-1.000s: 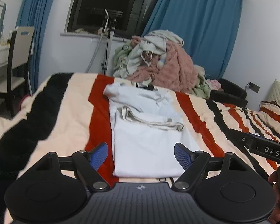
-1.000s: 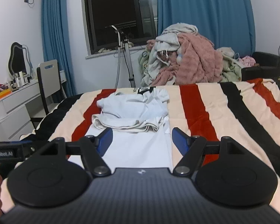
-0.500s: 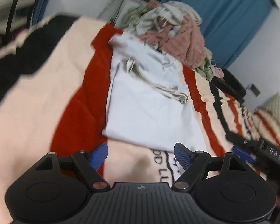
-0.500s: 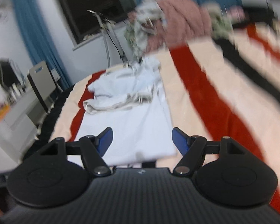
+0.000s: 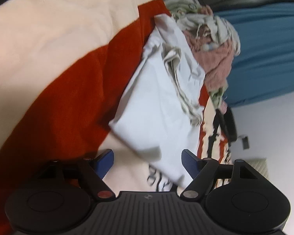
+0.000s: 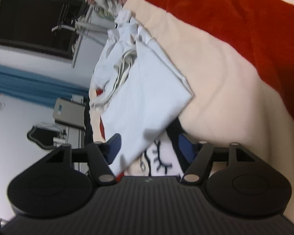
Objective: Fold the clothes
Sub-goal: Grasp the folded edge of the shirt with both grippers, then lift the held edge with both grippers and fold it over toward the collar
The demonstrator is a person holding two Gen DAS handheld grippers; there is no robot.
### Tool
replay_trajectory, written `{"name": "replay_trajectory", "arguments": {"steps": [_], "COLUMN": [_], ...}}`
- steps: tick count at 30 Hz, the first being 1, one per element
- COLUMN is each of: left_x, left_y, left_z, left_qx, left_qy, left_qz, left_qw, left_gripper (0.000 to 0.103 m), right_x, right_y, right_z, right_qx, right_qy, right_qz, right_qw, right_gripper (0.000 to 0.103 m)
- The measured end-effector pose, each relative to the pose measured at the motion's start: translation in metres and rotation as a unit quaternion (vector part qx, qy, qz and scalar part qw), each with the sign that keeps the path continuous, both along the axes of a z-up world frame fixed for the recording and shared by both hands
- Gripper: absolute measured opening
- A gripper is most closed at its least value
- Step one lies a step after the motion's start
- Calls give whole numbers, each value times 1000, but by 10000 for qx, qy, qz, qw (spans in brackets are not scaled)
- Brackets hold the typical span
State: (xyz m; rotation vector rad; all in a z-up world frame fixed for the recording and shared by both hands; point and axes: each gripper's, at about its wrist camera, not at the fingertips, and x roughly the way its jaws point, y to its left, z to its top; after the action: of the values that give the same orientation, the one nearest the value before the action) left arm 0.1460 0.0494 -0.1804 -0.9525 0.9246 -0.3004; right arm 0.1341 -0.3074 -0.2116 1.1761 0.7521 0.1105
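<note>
A pale blue-white shirt [image 5: 158, 105] lies partly folded on the striped bed, with black print showing at its near hem [image 5: 158, 180]. It also shows in the right wrist view [image 6: 145, 101], print [image 6: 158, 162] near the jaws. My left gripper [image 5: 147, 160] is open, tilted, with the shirt's near left corner just ahead between the fingers. My right gripper [image 6: 149, 146] is open, tilted the other way, with the shirt's near right corner lying between its fingers. Neither holds cloth.
The bed has a red, cream and black striped blanket [image 5: 68, 90]. A heap of pink and grey clothes [image 5: 211, 45] sits at the far end before blue curtains [image 5: 264, 49]. A window and stand [image 6: 64, 25] and a chair [image 6: 68, 113] are beyond the bed.
Both grippers have dropped low toward the shirt's near hem and rolled sideways, the left one way and the right the other. The shirt has not moved.
</note>
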Motion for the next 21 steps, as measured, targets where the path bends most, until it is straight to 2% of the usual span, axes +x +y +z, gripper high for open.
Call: {"name": "replay_trajectory", "arguments": {"steps": [1, 4, 7, 9, 10, 12, 15, 21], "left_x": [3, 12, 19, 21, 21, 21, 15, -4], "left_y": [0, -2, 1, 5, 5, 7, 12, 20], "left_z": [-2, -7, -12, -14, -13, -10, 1, 32], "left_qx": [-36, -55, -56, -63, -4, 50, -160, -344], "left_qy": [-36, -100, -102, -106, -152, -262, -582, -1235], "left_qz": [56, 177, 338, 451, 466, 499, 529, 543], "left_qw": [10000, 9998, 9994, 9989, 9988, 9984, 9968, 9903], "left_gripper": [73, 62, 42, 20, 15, 11, 6, 4], "right_x": [2, 6, 6, 7, 8, 7, 4, -17], "right_y": [-1, -6, -11, -10, -9, -9, -10, -5], "right_z": [-3, -13, -19, -18, -16, -10, 1, 41], "right_qx": [38, 176, 162, 52, -14, -78, -147, -506], "right_qy": [-15, -10, 46, 4, -29, -164, -420, -1207], "right_qz": [-120, -495, -742, -745, -731, -674, -586, -452], "right_qw": [9999, 9986, 9971, 9972, 9973, 9976, 9973, 9904], "right_gripper": [64, 46, 27, 19, 14, 11, 9, 8]}}
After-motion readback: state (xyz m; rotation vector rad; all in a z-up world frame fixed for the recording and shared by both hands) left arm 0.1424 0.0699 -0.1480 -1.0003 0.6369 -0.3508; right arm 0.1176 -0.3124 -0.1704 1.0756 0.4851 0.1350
